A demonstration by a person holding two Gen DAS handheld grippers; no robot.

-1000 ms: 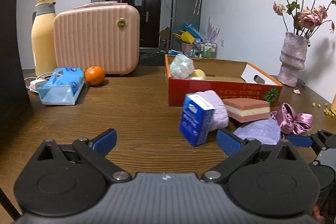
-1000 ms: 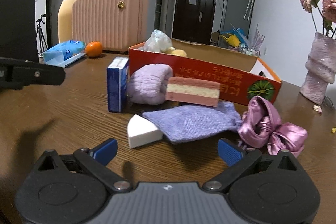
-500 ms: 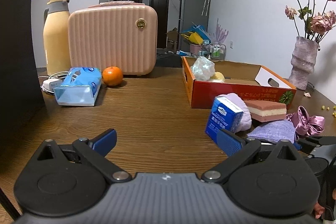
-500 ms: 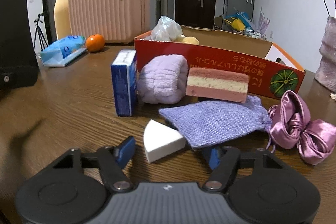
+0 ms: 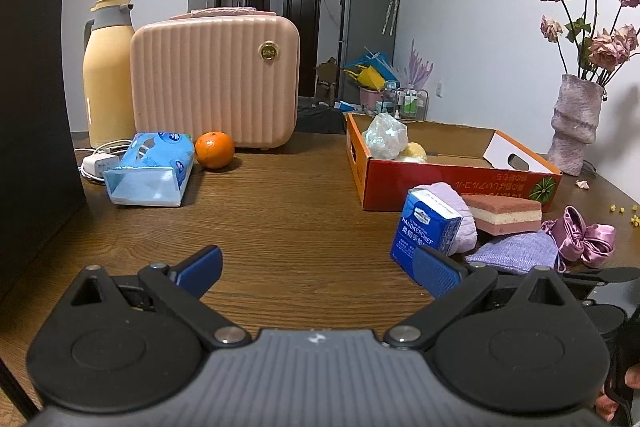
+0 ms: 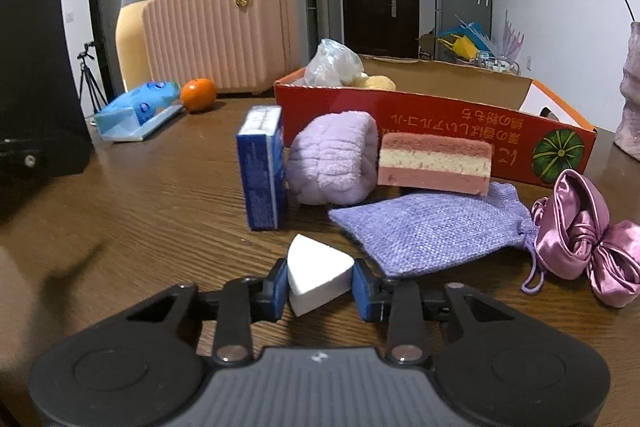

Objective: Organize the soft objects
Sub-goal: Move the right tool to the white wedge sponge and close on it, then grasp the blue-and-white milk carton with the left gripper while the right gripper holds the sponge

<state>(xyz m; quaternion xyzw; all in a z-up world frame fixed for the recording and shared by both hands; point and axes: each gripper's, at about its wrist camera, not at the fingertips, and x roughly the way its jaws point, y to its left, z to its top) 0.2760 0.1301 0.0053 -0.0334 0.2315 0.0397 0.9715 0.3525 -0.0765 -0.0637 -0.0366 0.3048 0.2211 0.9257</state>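
right gripper (image 6: 320, 283): jaws just closed, both pads clamped on white wedge sponge (image 6: 318, 273) at near table (image 6: 160, 195) edge, lilac pouch (image 6: 432, 227) just right | left gripper (image 5: 316, 267): jaws wide apart, nothing between | red box (image 6: 440, 131): far, behind soft pile

The white wedge-shaped sponge (image 6: 318, 273) lies at six o'clock of the blue handkerchief box (image 6: 262, 169); the lilac woven pouch (image 6: 432, 229) at three o'clock of the wedge.
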